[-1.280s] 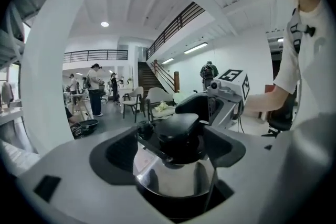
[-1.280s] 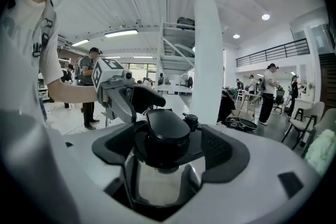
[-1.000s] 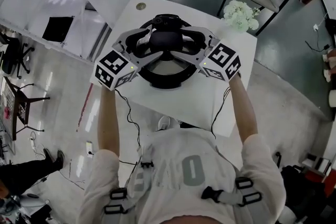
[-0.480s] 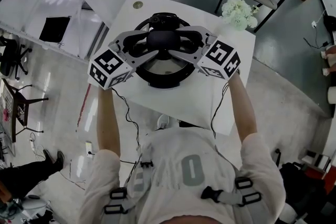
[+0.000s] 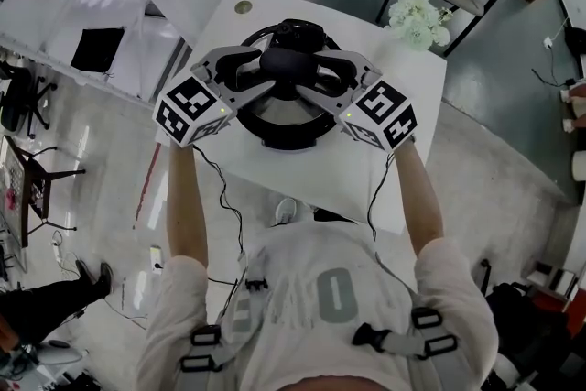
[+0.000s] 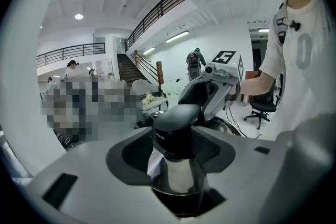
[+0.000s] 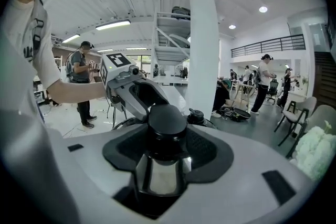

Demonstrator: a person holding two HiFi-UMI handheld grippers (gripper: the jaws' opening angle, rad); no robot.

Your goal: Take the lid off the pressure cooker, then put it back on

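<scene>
Jaws have just been closing: left gripper (image 6: 176,147) and right gripper (image 7: 161,155) are clamping the knob (image 5: 288,61) of the lid (image 5: 284,119) from opposite sides. It's sitting dead between them, stem upright, neither nearer

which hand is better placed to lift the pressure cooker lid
Neither leads: left tongs and right tongs have both just closed on the lid knob from opposite sides, so likely lift together.
</scene>
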